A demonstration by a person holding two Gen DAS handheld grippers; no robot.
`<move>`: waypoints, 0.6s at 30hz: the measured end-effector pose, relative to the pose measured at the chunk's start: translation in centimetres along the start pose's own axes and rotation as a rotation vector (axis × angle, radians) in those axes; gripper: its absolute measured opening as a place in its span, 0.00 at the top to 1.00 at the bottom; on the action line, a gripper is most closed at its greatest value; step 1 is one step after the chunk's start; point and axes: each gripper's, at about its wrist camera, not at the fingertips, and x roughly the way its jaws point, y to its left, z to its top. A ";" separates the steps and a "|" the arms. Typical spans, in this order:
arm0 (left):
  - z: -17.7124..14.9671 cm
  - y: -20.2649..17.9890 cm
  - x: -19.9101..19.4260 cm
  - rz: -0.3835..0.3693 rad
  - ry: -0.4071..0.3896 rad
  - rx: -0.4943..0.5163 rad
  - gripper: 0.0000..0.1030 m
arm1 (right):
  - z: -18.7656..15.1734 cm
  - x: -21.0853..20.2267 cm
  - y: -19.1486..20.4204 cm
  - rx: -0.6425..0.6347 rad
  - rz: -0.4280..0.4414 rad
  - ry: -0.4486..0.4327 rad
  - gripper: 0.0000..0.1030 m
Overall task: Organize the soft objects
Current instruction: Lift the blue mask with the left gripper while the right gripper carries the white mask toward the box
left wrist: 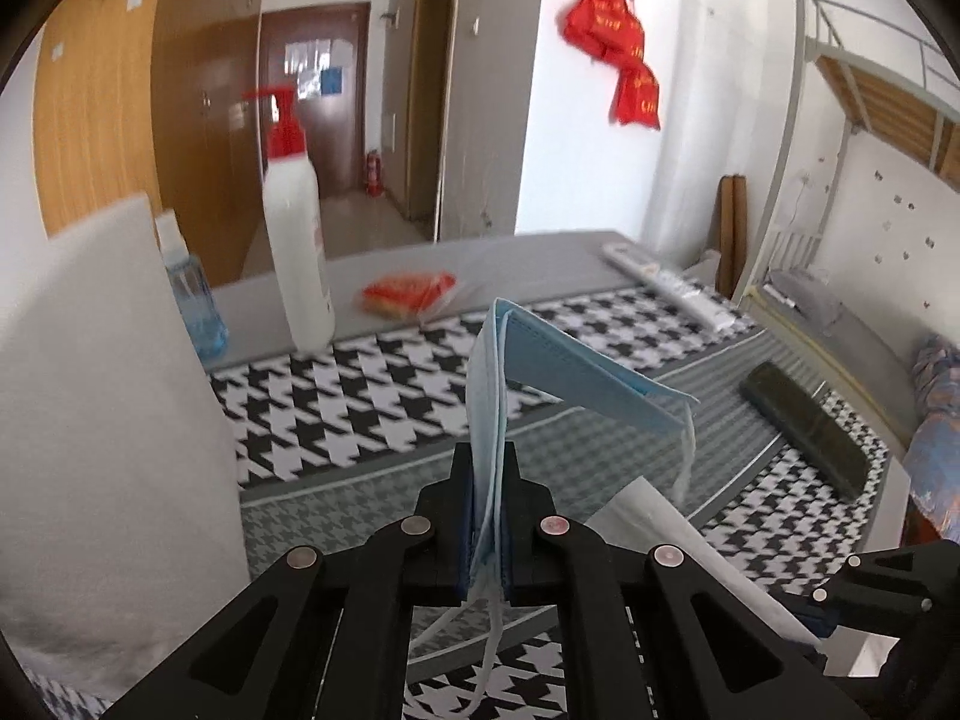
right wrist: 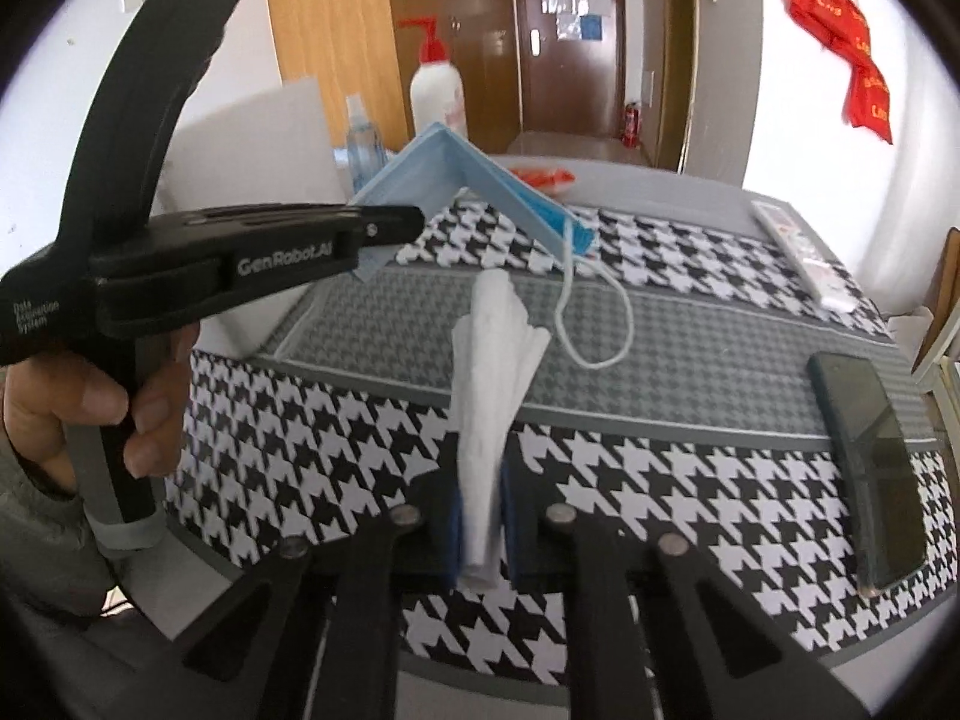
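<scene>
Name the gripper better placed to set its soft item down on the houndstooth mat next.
Right, probably. The right gripper holds the white tissue low over the mat; the left gripper holds the blue mask higher.

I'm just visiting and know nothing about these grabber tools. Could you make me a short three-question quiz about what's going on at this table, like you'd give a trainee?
1. True or false: the left gripper is shut on a blue face mask.
2. What does the right gripper hold? A) a phone B) a white tissue C) a spray bottle
3. Fill in: the dark phone lies flat on the ____-patterned mat.

Key
1. True: the mask is folded over, with its ear loop dangling.
2. B: the white tissue is pinched between its fingers; the spray bottle stands at the back beside the red-capped pump bottle.
3. Houndstooth.
</scene>
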 end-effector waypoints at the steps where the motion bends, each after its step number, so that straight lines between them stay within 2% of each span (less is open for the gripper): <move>1: 0.2 -0.1 -0.5 0.002 -0.009 0.003 0.93 | 0.0 -0.5 -0.1 0.008 0.001 -0.014 0.86; 9: 1.7 -1.1 -3.0 -0.010 -0.054 0.050 0.93 | 0.7 -3.2 0.0 0.060 0.061 -0.111 0.86; 18: 3.2 -0.7 -6.4 -0.012 -0.129 0.075 0.93 | 1.8 -5.0 0.7 0.077 0.058 -0.205 0.86</move>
